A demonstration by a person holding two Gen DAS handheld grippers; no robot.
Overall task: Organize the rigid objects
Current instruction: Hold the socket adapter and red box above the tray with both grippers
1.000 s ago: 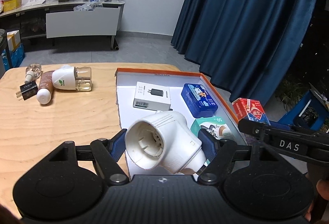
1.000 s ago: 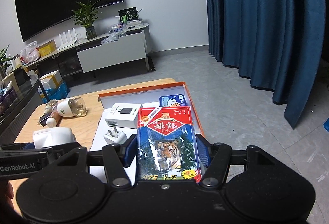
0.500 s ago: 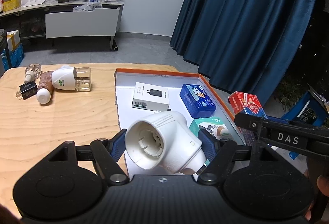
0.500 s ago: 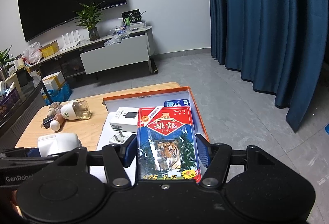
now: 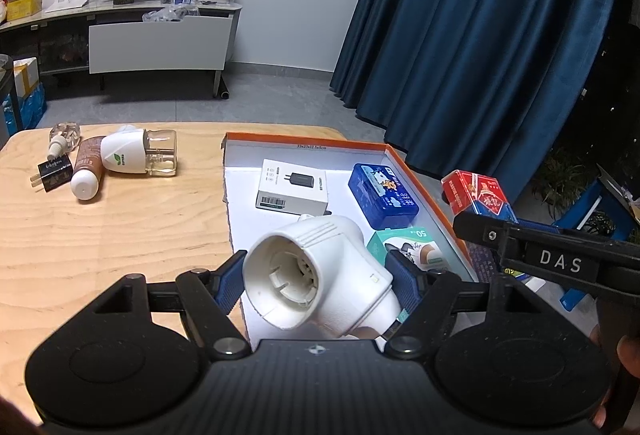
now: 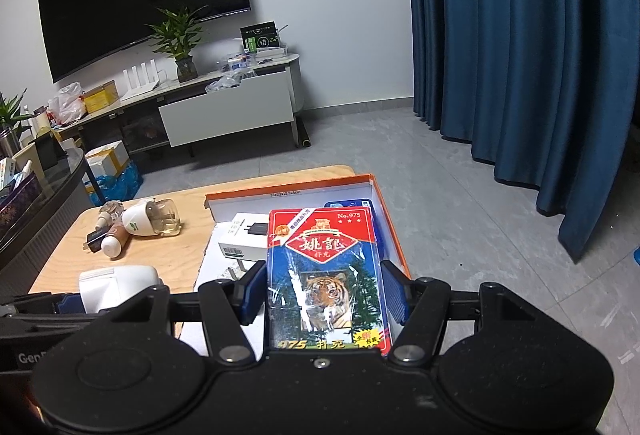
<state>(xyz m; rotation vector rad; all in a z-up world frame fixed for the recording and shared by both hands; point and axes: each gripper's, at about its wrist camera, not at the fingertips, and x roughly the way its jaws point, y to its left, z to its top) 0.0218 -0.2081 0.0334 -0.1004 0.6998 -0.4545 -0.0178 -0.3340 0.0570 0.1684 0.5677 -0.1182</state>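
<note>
My left gripper (image 5: 318,281) is shut on a white plastic plug-in device (image 5: 316,275), held above the near end of the orange-rimmed white tray (image 5: 424,177). My right gripper (image 6: 324,295) is shut on a red-and-blue playing card box (image 6: 326,275) with a tiger picture, held over the tray's right side (image 6: 394,231). The card box also shows in the left wrist view (image 5: 478,195) beyond the tray's right rim. In the tray lie a white charger box (image 5: 292,187), a blue tin (image 5: 382,195) and a teal box (image 5: 404,245).
On the wooden table (image 5: 100,235) to the left lie a white-capped clear bottle (image 5: 140,153), a brown tube (image 5: 86,173), a black plug (image 5: 50,171) and a small glass bottle (image 5: 62,137). Blue curtains (image 5: 480,55) hang at the right. A TV cabinet (image 5: 160,43) stands behind.
The right gripper with the card box has risen and drifted a little left towards the tray. The left gripper holds almost still with the white device.
</note>
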